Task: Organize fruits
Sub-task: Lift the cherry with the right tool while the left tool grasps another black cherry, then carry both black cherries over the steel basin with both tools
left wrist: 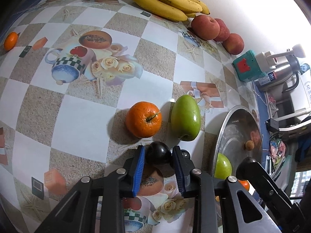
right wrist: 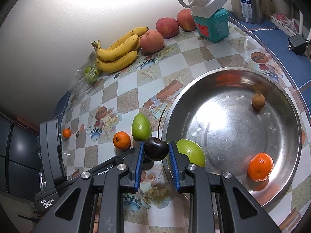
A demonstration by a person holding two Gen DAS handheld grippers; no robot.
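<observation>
My right gripper (right wrist: 156,149) is shut on a dark cherry (right wrist: 156,148) with a long stem, held just left of the steel bowl's rim (right wrist: 229,71). The bowl holds a green fruit (right wrist: 191,151), a mandarin (right wrist: 260,166) and a small brown longan (right wrist: 258,101). My left gripper (left wrist: 158,153) is shut on another dark cherry (left wrist: 157,152) low over the tablecloth. A mandarin (left wrist: 143,121) and a green fruit (left wrist: 185,117) lie just beyond it. The bowl also shows in the left wrist view (left wrist: 223,128), at the right.
Bananas (right wrist: 118,52), three red apples (right wrist: 167,27) and a bag of green fruit (right wrist: 90,74) line the wall. A small mandarin (left wrist: 10,40) lies far left. A teal box (right wrist: 212,24) with a white plug, a steel kettle (right wrist: 246,0) and a charger (right wrist: 296,42) stand at back right.
</observation>
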